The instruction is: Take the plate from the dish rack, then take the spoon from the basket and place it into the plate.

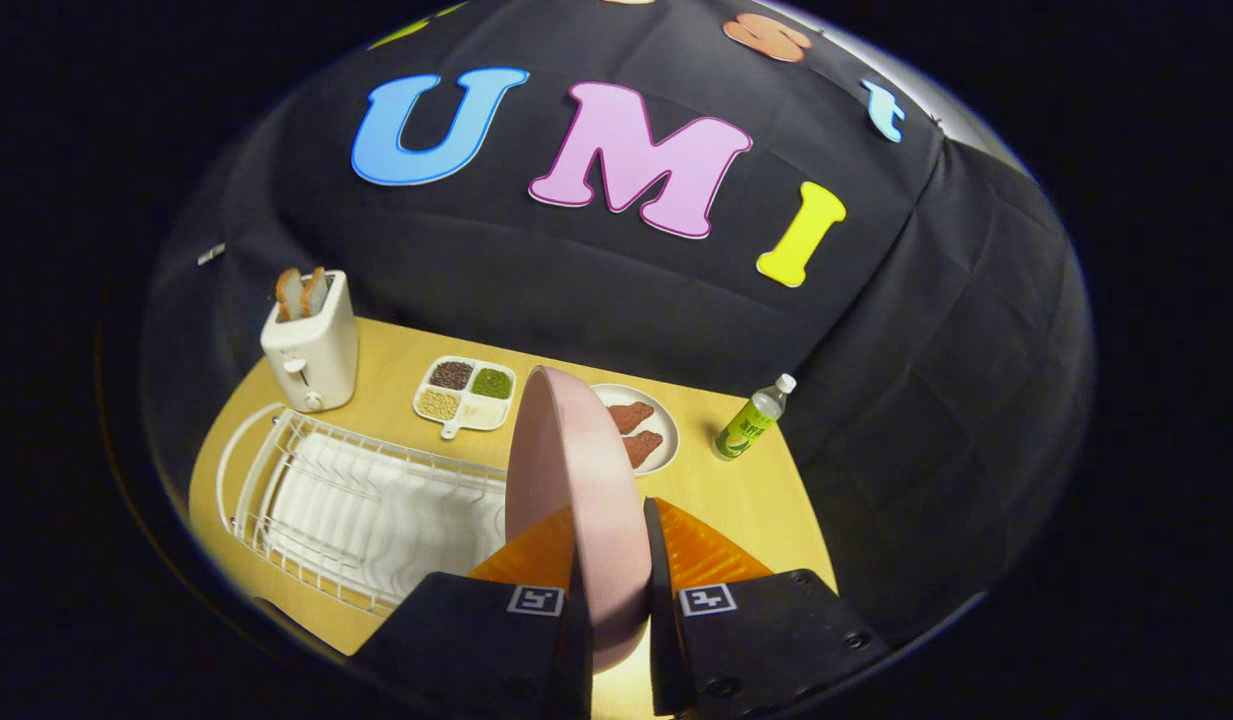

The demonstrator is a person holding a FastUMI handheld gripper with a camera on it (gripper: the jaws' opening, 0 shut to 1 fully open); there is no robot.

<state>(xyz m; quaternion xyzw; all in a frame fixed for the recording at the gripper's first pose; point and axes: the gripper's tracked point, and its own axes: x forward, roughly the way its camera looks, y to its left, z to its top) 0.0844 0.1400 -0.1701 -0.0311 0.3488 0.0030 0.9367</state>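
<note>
A pink plate (576,480) stands on edge between my two fingers, and my gripper (616,590) is shut on its rim. The plate is held up above the wooden table, just right of the white wire dish rack (356,520). The rack has a white tray under it and holds nothing that I can see. The plate hides part of the table beyond it.
A white toaster (311,345) with two bread slices stands behind the rack. A divided tray of seeds (466,395) and a white plate with two brown pieces (646,430) lie beyond the pink plate. A green bottle (751,420) stands at the table's right.
</note>
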